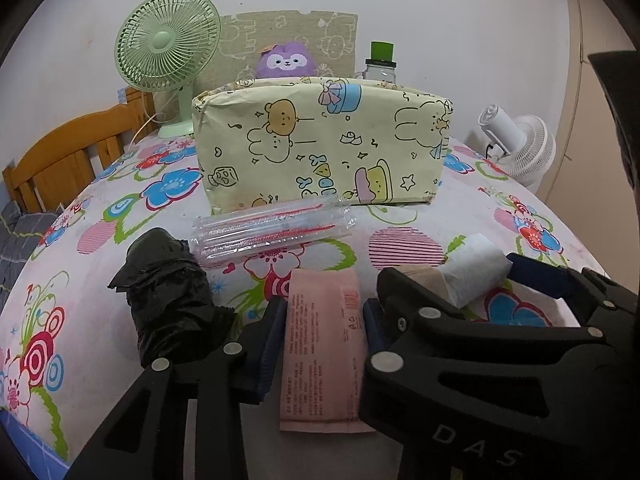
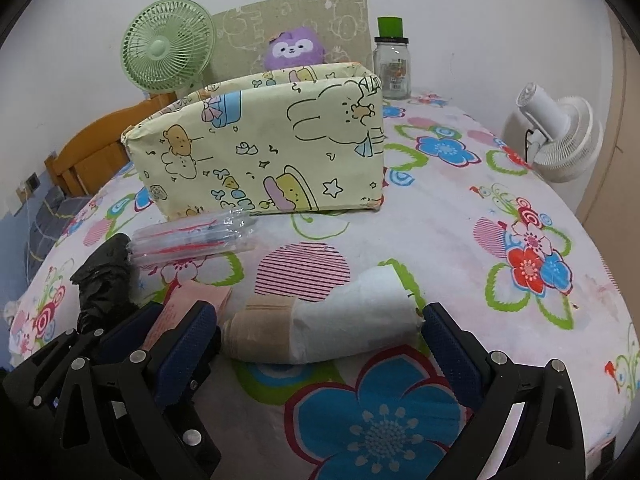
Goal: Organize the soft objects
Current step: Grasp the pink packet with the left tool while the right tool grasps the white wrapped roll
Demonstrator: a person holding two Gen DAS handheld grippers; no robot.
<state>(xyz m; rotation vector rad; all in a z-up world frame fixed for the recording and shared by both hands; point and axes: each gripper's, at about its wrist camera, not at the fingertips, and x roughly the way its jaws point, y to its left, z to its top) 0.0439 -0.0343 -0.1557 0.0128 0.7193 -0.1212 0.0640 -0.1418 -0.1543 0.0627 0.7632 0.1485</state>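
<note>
Clamping a flat pink packet (image 1: 324, 344) between both blue pads: left gripper (image 1: 325, 316), jaws drawn in tight against the packet's long edges, one pad on each side, packet lying lengthwise along the fingers with printed text facing up. Resting low over the flowered bedsheet (image 1: 420, 216), just beside a crumpled black plastic bag (image 1: 170, 300) on its left.

Straddling a white-and-beige roll (image 2: 320, 326) with jaws spread wide: right gripper (image 2: 318, 336). Left pad (image 2: 186, 344) close to the roll's beige end, right pad (image 2: 454, 354) just off the white end, neither plainly pressing on it; roll lying crosswise on the sheet between them, not lifted. Seen from the left wrist view, the same roll (image 1: 468, 270) sitting just beyond the right gripper's black frame.

Lying ahead of both grippers, near the middle of the sheet: a clear plastic sleeve with red-striped contents (image 1: 272, 228), close to the foot of a pale yellow fabric box (image 1: 320, 144) printed with cartoon animals, open at the top. Peeking over the box's back rim: a purple plush toy (image 1: 286, 60). Standing further back: a green desk fan (image 1: 168, 56), a glass jar with a green cap (image 1: 380, 64), and a white fan (image 1: 520, 148) off to the right edge.
</note>
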